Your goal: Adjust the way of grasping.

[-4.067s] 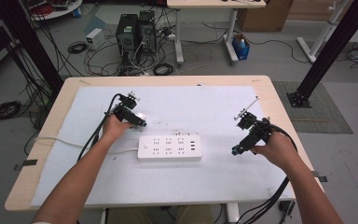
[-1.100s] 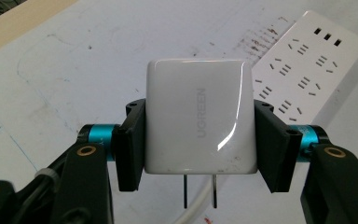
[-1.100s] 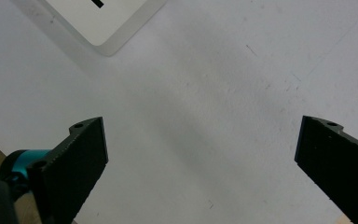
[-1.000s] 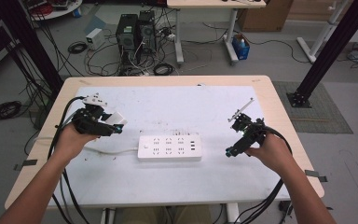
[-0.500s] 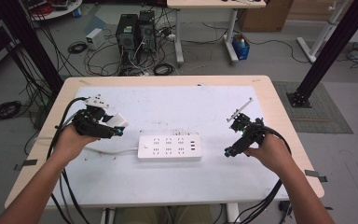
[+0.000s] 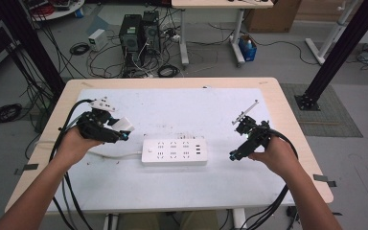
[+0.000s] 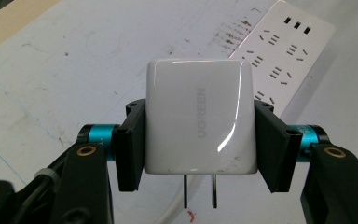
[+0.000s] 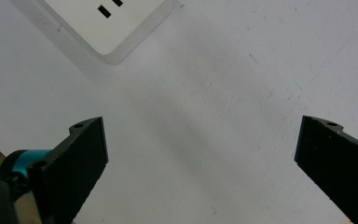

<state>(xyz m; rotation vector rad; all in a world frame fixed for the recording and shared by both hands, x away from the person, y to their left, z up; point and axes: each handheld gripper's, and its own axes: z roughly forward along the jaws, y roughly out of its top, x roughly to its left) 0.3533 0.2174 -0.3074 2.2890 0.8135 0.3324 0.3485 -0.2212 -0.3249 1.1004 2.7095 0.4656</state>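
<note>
Now the left tongs (image 6: 123, 136), lifted left of the power strip (image 6: 174, 152), clamp a white charger (image 7: 199, 116); the right tongs (image 6: 233, 155) gape empty, so plugging-in seems next.

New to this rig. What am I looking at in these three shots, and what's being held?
No robot arm here: a person holds a hand-held claw in each hand at a table. The high view comes from a fixed camera above the person's side, with forearms entering from the bottom. The other two pictures come from cameras riding on each claw, looking along its two black jaws.

On the white table surface lies a white power strip, between the hands.

The left claw is closed on a white charger; its two prongs stick out toward the camera. The right claw hovers beside the strip's end, its jaws wide apart with nothing between them.
</note>
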